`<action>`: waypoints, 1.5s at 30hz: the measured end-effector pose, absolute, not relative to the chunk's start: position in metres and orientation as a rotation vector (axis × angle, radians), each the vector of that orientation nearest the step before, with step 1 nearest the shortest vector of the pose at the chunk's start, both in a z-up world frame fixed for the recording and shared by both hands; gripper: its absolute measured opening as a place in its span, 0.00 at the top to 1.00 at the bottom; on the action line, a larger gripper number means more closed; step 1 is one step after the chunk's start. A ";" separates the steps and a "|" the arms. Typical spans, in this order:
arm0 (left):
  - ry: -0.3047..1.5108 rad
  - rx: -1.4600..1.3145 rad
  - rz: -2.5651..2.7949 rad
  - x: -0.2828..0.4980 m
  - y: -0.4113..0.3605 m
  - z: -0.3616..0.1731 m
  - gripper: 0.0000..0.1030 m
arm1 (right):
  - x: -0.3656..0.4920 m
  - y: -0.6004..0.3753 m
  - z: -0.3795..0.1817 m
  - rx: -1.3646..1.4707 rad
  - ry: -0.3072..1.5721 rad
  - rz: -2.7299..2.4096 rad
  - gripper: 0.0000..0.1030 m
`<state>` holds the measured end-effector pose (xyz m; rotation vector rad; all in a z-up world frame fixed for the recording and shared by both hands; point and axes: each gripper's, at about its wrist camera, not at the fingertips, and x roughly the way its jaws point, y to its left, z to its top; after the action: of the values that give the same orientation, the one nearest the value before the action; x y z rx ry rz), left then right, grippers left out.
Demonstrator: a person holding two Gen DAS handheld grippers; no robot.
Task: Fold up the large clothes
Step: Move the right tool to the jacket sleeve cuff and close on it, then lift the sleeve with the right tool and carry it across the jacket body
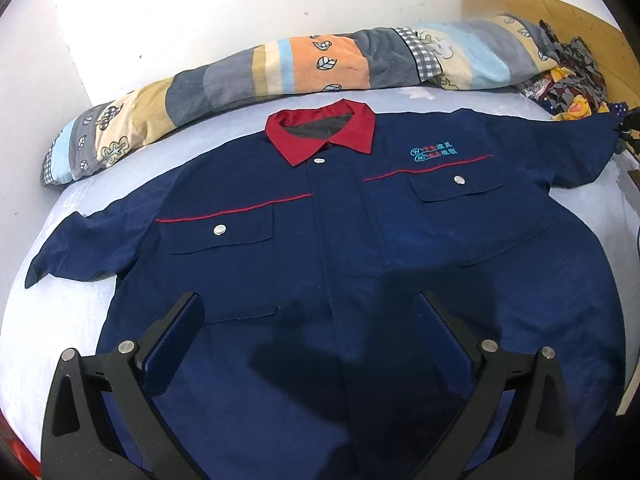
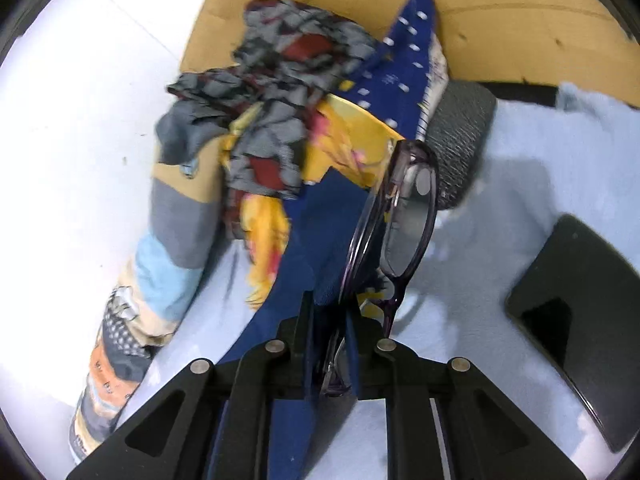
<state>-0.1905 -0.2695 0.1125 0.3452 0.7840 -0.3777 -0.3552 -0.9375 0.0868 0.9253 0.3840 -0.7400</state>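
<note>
A navy work shirt [image 1: 340, 248] with a red collar [image 1: 320, 128] is lying face up and spread flat on the bed [image 1: 60, 320], its sleeves reaching out to either side. The left claw [image 1: 312, 312] is hovering above the shirt's lower front with its fingers standing wide apart and nothing between them. The right claw [image 2: 330, 316] is closing together at the shirt's sleeve end, its fingers clamping on a pair of purple-framed glasses [image 2: 400, 232], with navy cloth lying between and under them. Beside it, a crumpled heap of patterned clothes [image 2: 280, 112] is resting against the wooden headboard [image 2: 500, 20], a striped rolled quilt [image 1: 260, 68] is lying along the wall, and a dark phone [image 2: 580, 308] is sitting on the sheet.
</note>
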 end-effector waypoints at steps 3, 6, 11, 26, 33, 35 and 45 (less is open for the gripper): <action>0.777 0.333 -0.380 -0.192 -0.267 0.116 0.00 | -0.356 -0.929 0.106 0.884 0.396 -0.725 0.86; 0.774 0.326 -0.382 -0.193 -0.265 0.118 0.00 | -0.362 -0.921 0.117 0.894 0.388 -0.708 0.86; 0.771 0.300 -0.387 -0.194 -0.260 0.123 0.00 | -0.367 -0.903 0.127 0.774 0.471 -0.797 0.76; 0.798 0.241 -0.400 -0.190 -0.251 0.126 0.00 | -0.403 -0.910 0.095 0.976 0.518 -0.760 0.45; 0.814 0.252 -0.394 -0.189 -0.254 0.120 0.00 | -0.370 -0.910 0.057 1.132 0.508 -0.721 0.45; 0.817 0.255 -0.396 -0.189 -0.255 0.119 0.00 | -0.361 -0.915 0.048 1.137 0.527 -0.760 0.45; 0.837 0.280 -0.388 -0.185 -0.259 0.111 0.00 | -0.346 -0.951 0.034 1.093 0.486 -0.868 0.93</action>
<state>-0.1850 -0.2595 0.1110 0.2802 0.8366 -0.3883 -0.3464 -0.9506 0.0340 1.0931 0.4857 -0.8681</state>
